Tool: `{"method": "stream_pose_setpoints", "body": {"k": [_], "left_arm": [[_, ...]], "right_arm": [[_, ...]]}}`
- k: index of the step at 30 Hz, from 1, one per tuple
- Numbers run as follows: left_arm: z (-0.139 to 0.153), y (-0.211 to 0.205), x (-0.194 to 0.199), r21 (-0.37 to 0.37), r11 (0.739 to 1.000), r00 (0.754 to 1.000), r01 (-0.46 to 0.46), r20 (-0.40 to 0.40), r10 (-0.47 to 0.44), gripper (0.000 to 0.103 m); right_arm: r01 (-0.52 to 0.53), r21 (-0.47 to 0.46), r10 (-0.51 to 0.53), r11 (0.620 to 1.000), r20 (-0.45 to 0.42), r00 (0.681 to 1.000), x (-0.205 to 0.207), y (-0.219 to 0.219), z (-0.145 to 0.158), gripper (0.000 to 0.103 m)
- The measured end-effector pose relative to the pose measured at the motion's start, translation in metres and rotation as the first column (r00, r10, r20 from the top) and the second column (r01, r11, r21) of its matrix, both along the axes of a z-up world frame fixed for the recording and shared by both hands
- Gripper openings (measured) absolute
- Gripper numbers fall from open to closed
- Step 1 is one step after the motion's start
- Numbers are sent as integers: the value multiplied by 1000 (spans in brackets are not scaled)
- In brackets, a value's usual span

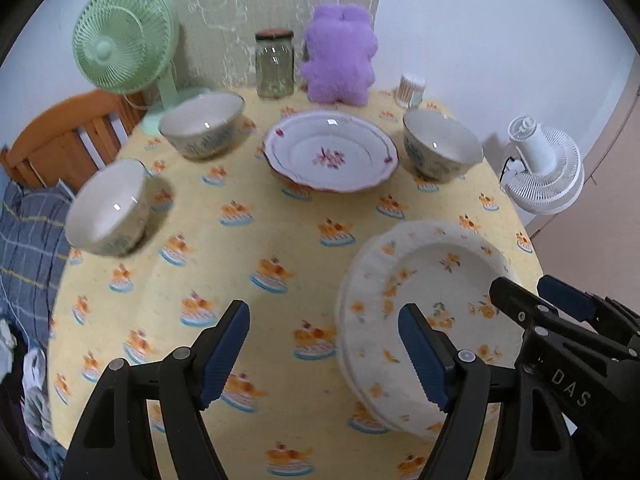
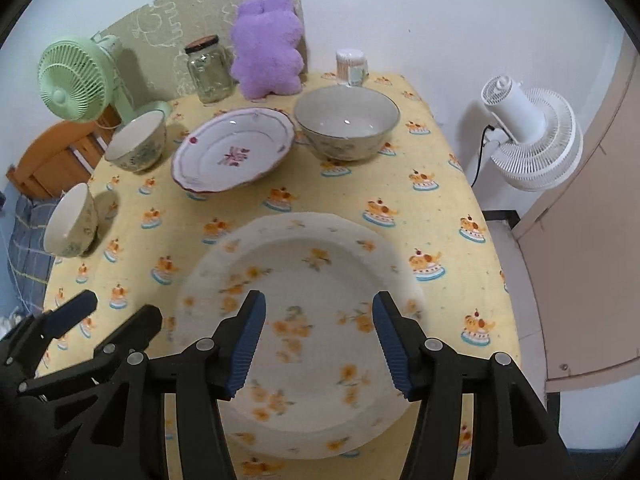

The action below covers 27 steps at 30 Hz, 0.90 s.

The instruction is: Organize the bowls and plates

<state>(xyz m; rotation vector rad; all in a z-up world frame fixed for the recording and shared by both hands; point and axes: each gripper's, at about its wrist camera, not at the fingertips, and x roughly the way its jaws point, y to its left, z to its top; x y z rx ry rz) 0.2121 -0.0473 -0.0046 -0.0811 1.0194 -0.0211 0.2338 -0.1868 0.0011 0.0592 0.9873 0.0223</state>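
A white plate with orange flowers [image 2: 304,312] lies near the table's front right; it also shows in the left wrist view [image 1: 424,312]. My right gripper [image 2: 320,344] is open above it, fingers apart over its middle. My left gripper [image 1: 324,352] is open and empty over the tablecloth just left of that plate. A white plate with a pink flower and red rim [image 1: 330,152] sits mid-table, also in the right wrist view [image 2: 234,154]. Three patterned bowls stand around it: far left [image 1: 202,124], near left [image 1: 108,208], right [image 1: 442,144].
The round table has a yellow cloth [image 1: 260,248]. At the back stand a green fan [image 1: 120,40], a glass jar [image 1: 275,64], a purple plush [image 1: 340,56] and a cotton-swab cup [image 1: 411,89]. A white fan [image 2: 528,136] stands off the right edge; a wooden chair [image 1: 60,136] at left.
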Motion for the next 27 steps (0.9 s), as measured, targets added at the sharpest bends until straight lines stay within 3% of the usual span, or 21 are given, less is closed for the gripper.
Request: {"method": "stream_pose_setpoints", "body": {"k": [9, 16, 21, 27], "left_arm": [[27, 44, 0, 26, 999, 996, 32, 88, -34, 80], [45, 68, 9, 35, 999, 989, 8, 147, -13, 86], [45, 76, 21, 27, 1000, 987, -6, 159, 2, 89], [29, 75, 50, 14, 1000, 991, -15, 134, 13, 90]], "right_arm": [[64, 3, -64, 998, 73, 995, -9, 43, 26, 60], [95, 5, -95, 995, 109, 989, 0, 62, 43, 60], [89, 4, -89, 996, 119, 989, 16, 68, 47, 60], [85, 3, -85, 996, 83, 993, 46, 61, 30, 64]]}}
